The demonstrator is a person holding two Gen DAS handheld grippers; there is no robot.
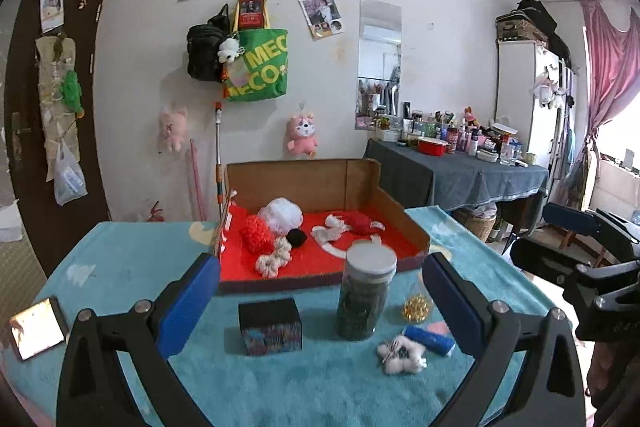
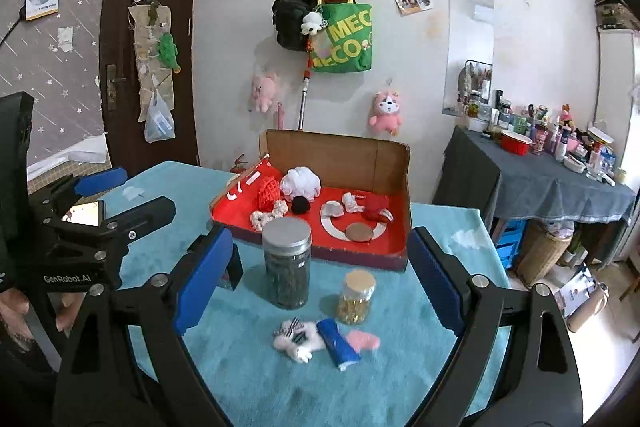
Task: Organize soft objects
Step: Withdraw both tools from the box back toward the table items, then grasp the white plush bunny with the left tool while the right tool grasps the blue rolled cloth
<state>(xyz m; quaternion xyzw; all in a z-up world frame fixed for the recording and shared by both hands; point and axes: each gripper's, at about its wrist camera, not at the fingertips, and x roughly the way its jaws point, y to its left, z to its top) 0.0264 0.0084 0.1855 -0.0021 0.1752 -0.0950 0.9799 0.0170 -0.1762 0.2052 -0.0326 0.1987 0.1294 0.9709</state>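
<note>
A cardboard box (image 1: 304, 183) (image 2: 340, 155) lined in red stands at the table's far side. It holds a white pouf (image 1: 280, 213), a red knitted piece (image 1: 256, 233), a black pompom (image 1: 297, 237) and a cream scrunchie (image 1: 274, 259). Nearer on the teal cloth lie a white plush toy (image 1: 402, 353) (image 2: 298, 341), a blue roll (image 1: 430, 339) (image 2: 338, 345) and a pink pad (image 2: 364, 341). My left gripper (image 1: 320, 303) and right gripper (image 2: 320, 277) both hover open and empty above the table's near part, side by side.
A tall jar of dark contents (image 1: 364, 295) (image 2: 287, 263), a small jar of yellow beads (image 2: 356, 297) and a black box (image 1: 270, 325) stand between the grippers and the cardboard box. A small mirror (image 1: 36, 327) lies at the left. A cluttered side table (image 2: 560, 183) stands at the right.
</note>
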